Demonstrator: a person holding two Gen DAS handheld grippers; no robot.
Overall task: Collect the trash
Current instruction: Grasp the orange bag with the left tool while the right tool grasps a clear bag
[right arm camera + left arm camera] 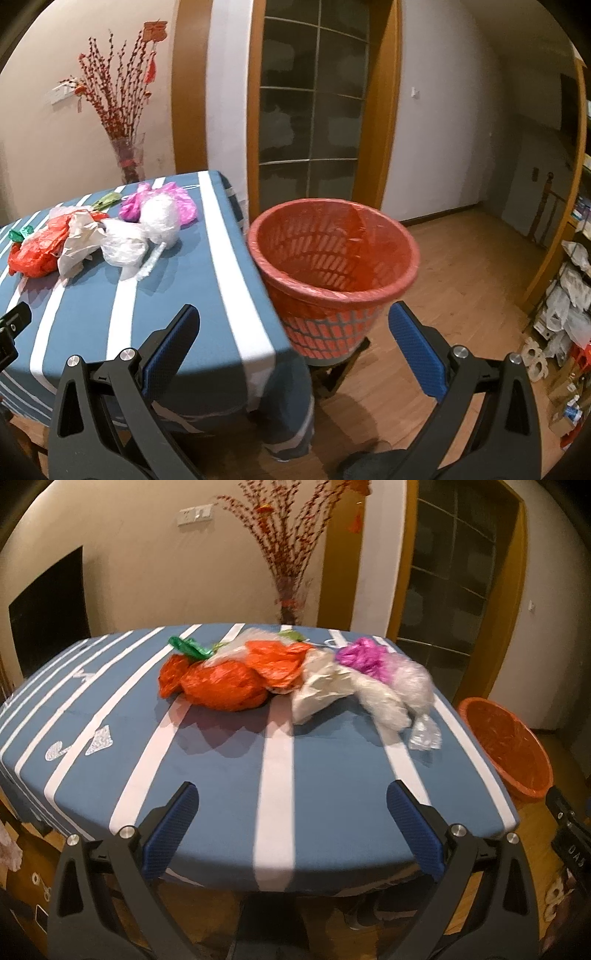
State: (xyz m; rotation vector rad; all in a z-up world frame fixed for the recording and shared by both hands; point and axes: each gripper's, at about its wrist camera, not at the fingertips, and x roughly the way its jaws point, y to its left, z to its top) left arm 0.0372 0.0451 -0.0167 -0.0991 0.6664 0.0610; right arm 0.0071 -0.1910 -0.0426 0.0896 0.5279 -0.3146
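While both sets of jaws stand wide apart, empty: striped blue surface (229,775) carries heap of crumpled bags. Red mesh bin (332,266) just beside surface's right edge. Orange bag (225,683) left in heap, white bags (388,698) right, pink bag (364,657) behind. Left gripper (291,805), right gripper (293,325) apart from heap.

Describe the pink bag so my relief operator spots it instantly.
Start at the blue striped table. In the trash pile along its far side, look to the end nearest the orange basket. The pink bag is the only shiny magenta piece, among whitish bags.
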